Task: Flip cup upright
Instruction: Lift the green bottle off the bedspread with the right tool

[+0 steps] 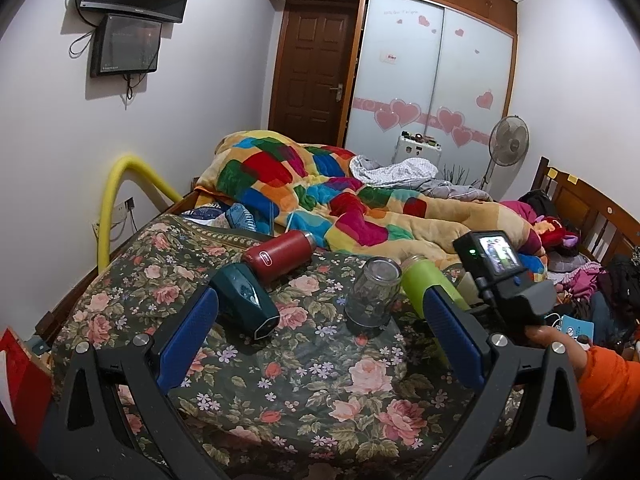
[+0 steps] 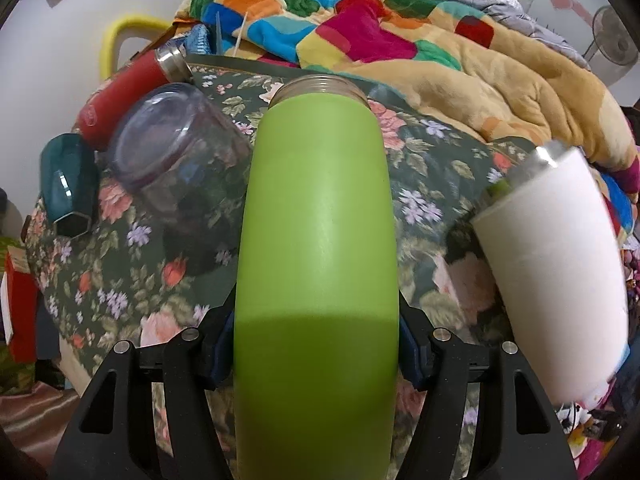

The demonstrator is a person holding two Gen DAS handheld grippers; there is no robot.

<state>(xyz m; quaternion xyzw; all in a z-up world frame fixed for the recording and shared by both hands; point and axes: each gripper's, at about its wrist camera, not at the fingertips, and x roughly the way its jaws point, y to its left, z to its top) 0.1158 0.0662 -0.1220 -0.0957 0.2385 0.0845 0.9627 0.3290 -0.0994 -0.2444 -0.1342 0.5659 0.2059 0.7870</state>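
Observation:
A lime green cup (image 2: 316, 264) lies along the fingers of my right gripper (image 2: 316, 354), which is shut on its body; its threaded mouth points away from me. In the left wrist view the green cup (image 1: 430, 284) shows tilted beside the right gripper's body (image 1: 516, 292). My left gripper (image 1: 320, 332) is open and empty above the floral cloth (image 1: 304, 380). A clear glass jar (image 1: 372, 292) stands upside down between its fingers, farther off. A red bottle (image 1: 280, 254) and a teal cup (image 1: 248, 304) lie on their sides. A white cup (image 2: 560, 276) is tilted at right.
A colourful quilt (image 1: 340, 192) is piled behind the floral cloth. A yellow padded rail (image 1: 116, 200) stands at the left edge. A wooden headboard (image 1: 592, 208) and clothes are at right. A red box (image 1: 20, 384) sits low left.

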